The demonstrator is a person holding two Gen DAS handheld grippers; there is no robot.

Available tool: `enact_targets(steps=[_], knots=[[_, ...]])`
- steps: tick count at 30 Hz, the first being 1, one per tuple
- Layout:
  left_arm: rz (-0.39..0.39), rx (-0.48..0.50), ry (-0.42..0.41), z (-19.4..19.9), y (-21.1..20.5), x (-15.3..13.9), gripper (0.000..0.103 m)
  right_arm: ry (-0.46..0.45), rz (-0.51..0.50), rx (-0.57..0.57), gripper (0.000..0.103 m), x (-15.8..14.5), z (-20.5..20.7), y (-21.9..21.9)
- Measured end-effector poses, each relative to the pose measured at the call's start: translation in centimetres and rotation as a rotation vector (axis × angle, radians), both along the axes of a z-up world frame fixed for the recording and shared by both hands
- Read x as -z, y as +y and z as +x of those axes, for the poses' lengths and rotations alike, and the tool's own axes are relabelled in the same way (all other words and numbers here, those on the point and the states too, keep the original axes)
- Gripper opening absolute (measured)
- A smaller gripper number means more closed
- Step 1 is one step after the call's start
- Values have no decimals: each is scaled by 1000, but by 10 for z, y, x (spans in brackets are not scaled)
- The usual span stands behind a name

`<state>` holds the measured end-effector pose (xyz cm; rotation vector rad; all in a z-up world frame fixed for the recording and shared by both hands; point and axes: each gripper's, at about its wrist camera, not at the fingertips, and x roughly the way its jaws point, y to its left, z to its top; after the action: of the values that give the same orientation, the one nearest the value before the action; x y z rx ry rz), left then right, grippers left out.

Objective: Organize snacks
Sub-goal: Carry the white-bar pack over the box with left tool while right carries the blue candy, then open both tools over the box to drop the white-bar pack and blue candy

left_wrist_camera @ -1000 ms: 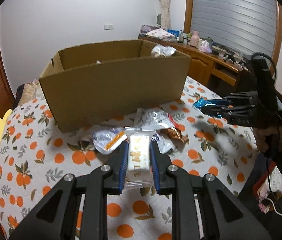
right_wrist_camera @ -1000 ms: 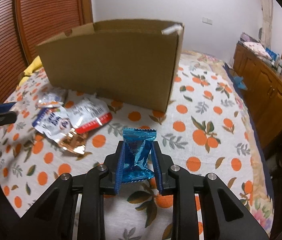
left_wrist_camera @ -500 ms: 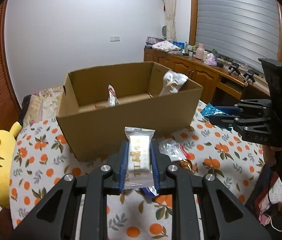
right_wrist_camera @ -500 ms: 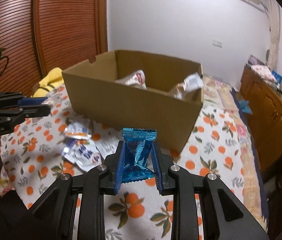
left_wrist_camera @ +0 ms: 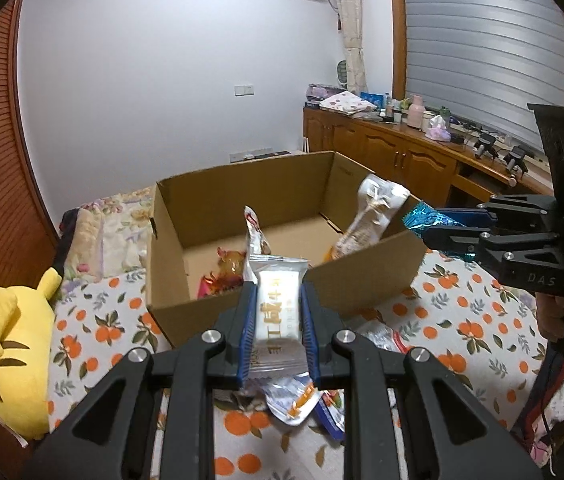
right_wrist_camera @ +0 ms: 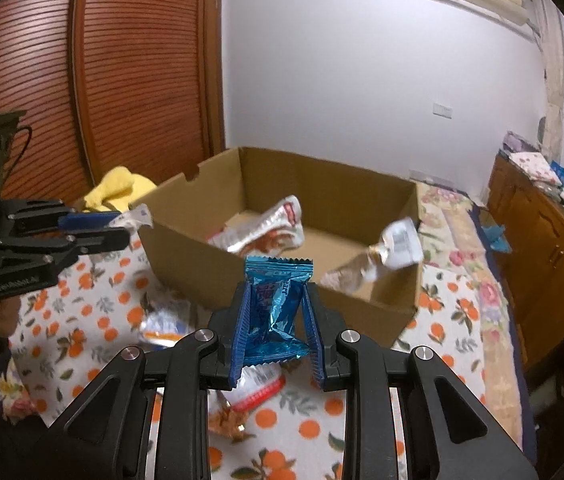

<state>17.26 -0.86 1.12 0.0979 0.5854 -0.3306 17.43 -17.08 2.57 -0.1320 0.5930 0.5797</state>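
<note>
While clamped on white cream-filled snack packet [left_wrist_camera: 278, 312], left gripper [left_wrist_camera: 277, 316] view alone shows yellow plush toy [left_wrist_camera: 14, 344]; right gripper [right_wrist_camera: 274, 320] jaws clamped on crinkled blue foil packet [right_wrist_camera: 276, 308].

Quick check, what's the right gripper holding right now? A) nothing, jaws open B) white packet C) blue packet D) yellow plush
C: in the right wrist view the right gripper is shut on a crinkled blue packet, held up in front of the cardboard box; the white packet sits in the left gripper.
</note>
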Motion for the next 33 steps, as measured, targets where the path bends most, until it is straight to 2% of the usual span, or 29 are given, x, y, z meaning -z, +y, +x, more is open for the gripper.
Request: enact_targets(steps=[10, 26, 31, 33], knots=[[18, -25, 9, 33, 5, -6, 20, 11, 10, -6, 25, -9, 34, 18], [23, -76, 75, 79, 5, 7, 20, 81, -15, 45, 25, 10, 84, 29], [-16, -79, 91, 85, 13, 10, 28, 102, -13, 64, 26, 14, 95, 29], [-24, -83, 91, 85, 16, 10, 32, 110, -4, 74, 33, 16, 97, 27]])
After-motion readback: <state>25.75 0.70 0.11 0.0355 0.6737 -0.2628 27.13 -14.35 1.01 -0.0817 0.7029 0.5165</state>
